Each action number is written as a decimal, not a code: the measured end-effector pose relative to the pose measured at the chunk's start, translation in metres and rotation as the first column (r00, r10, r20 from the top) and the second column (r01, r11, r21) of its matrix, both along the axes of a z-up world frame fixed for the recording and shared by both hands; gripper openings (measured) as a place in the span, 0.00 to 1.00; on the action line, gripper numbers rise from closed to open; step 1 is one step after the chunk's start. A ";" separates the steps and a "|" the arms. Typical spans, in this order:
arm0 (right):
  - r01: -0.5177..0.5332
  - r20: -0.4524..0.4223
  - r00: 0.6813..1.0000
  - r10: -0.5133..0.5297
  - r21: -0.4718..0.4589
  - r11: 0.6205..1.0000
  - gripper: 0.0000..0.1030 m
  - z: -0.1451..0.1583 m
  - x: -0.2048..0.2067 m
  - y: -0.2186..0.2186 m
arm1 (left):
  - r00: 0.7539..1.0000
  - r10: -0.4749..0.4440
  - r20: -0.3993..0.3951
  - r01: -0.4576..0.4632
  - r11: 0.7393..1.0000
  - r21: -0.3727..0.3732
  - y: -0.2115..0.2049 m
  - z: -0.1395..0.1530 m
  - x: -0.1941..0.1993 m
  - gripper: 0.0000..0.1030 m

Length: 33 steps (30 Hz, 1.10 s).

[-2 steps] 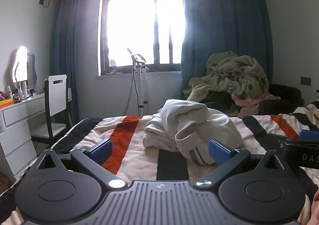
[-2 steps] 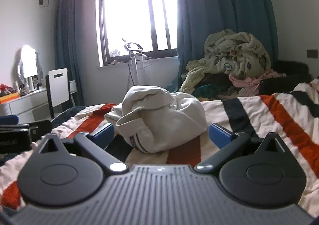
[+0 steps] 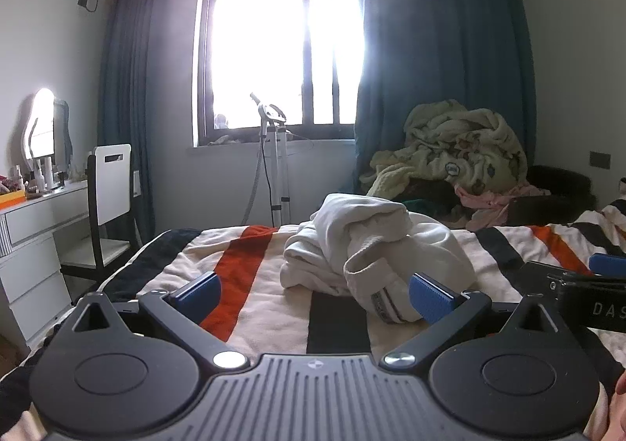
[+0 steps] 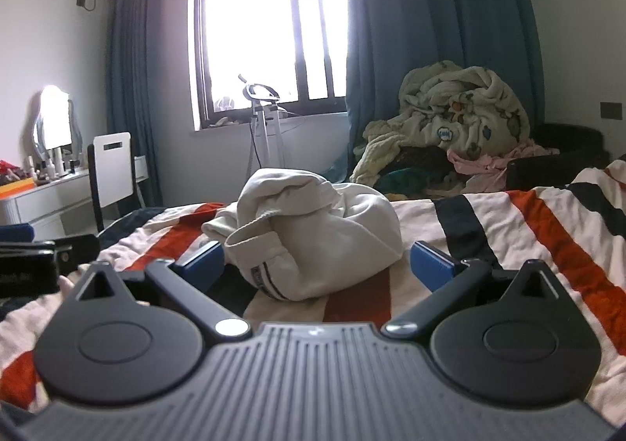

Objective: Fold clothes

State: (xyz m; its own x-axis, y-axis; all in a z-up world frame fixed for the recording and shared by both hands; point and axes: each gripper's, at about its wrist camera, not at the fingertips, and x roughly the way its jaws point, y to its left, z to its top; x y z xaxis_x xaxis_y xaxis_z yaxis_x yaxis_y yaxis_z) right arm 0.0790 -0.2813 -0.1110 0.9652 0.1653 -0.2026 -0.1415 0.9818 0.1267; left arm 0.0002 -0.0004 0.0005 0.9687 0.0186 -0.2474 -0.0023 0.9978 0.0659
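Striped bedding (image 3: 250, 284) covers the bed under both tongs, with a dresser worktop (image 3: 43, 202) and chair (image 3: 111, 182) far left of them and a window (image 3: 281, 45) beyond. Nothing has shifted since a moment ago, so folding is unstarted. Left tongs (image 3: 315, 290) and right tongs (image 4: 317, 263) hover spread, empty; the crumpled white garment (image 4: 313, 233) lies just ahead between them.

Both cameras sit low over the striped bed (image 3: 250, 296), close behind their own fingers, and face the window (image 3: 281, 45) at 12 o'clock. The left wrist view stands left of the right one. Both share the white garment (image 3: 375, 249) (image 4: 313, 229), curtains and laundry pile (image 4: 457, 120).
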 end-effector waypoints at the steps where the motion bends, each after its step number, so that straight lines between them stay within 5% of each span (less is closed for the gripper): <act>1: 0.000 0.000 1.000 0.000 -0.003 1.000 1.00 0.000 0.000 0.000 | 1.000 0.000 0.000 0.000 1.000 -0.005 0.000 0.000 0.000 1.00; 33: 0.016 -0.011 1.000 -0.016 -0.028 0.999 1.00 -0.004 -0.002 0.005 | 1.000 0.004 -0.018 -0.004 1.000 -0.013 -0.001 -0.002 -0.001 1.00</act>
State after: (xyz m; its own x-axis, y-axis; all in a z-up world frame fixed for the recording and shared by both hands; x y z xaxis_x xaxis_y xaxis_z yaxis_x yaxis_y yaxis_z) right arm 0.0772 -0.2759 -0.1145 0.9654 0.1436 -0.2175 -0.1243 0.9872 0.1002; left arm -0.0009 -0.0015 -0.0014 0.9642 0.0188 -0.2646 -0.0050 0.9986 0.0526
